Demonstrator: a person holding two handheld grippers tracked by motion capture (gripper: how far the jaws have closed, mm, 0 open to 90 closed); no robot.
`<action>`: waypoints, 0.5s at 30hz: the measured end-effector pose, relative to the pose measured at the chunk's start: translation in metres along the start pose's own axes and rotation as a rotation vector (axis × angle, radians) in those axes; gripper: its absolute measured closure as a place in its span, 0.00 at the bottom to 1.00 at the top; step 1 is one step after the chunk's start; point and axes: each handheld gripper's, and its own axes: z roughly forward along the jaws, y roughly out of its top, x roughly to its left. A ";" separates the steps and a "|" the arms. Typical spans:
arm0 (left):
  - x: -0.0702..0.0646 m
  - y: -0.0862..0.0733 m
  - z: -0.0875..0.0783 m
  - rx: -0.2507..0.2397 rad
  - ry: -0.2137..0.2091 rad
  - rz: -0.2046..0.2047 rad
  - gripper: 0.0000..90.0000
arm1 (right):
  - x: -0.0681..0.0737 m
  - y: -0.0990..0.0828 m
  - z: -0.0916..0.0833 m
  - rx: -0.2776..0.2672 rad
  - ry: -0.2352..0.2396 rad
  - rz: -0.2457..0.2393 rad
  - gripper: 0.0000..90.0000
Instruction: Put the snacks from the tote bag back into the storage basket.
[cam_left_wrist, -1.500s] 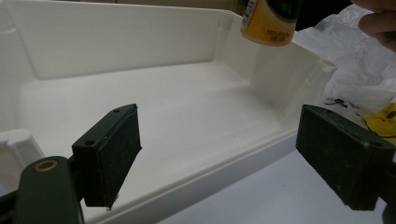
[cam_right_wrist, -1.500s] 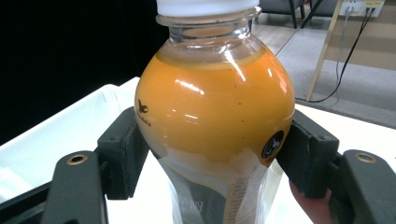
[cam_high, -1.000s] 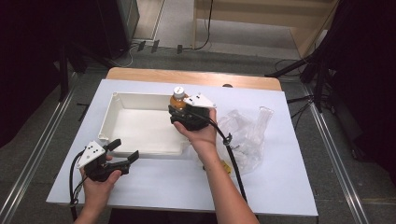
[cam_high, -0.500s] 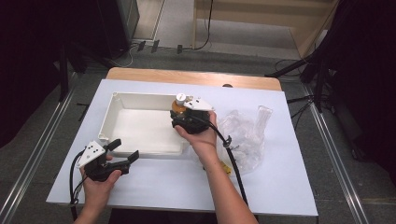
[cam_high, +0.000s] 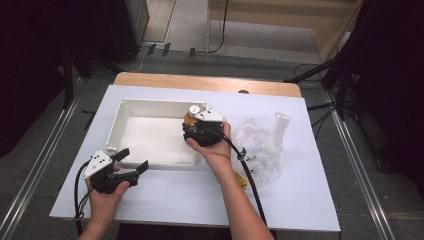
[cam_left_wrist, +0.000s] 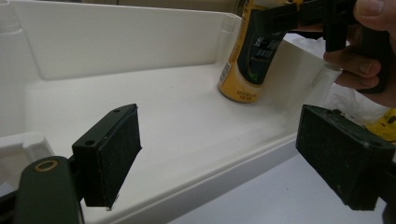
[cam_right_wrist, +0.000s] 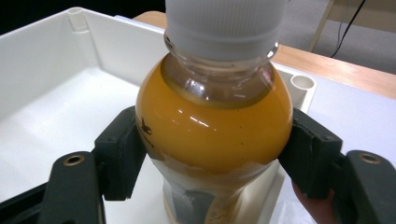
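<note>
A bottle of orange drink (cam_high: 189, 118) with a white cap stands upright in the right near corner of the white tray (cam_high: 150, 103). My right gripper (cam_high: 194, 124) is shut on it. In the right gripper view the pads (cam_right_wrist: 122, 154) press on both sides of the bottle (cam_right_wrist: 215, 126) below its shoulder. In the left gripper view the bottle's (cam_left_wrist: 250, 56) base rests on the tray's floor by its wall (cam_left_wrist: 116, 42). My left gripper (cam_high: 134, 159) stands open by the tray's front left corner, with nothing between its jaws (cam_left_wrist: 219, 154).
A crumpled clear plastic bag (cam_high: 260, 145) lies on the white tabletop to the right of the tray, with a small yellow item (cam_high: 242, 180) at its near edge. Wooden edge (cam_high: 210, 82) runs along the table's far side. The right gripper's cable trails toward the person.
My right hand has brought the bottle slightly down and nearer, into the tray's corner. The left gripper has kept still.
</note>
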 end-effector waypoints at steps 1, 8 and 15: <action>0.000 0.000 0.000 -0.001 0.000 0.001 0.16 | -0.001 0.000 0.000 0.000 0.002 0.010 0.33; -0.001 0.001 0.000 -0.004 -0.002 0.000 0.16 | -0.002 0.010 -0.013 -0.061 0.020 0.065 0.24; 0.000 0.002 -0.001 -0.009 -0.002 0.003 0.16 | -0.009 0.019 -0.031 -0.092 0.008 0.091 0.24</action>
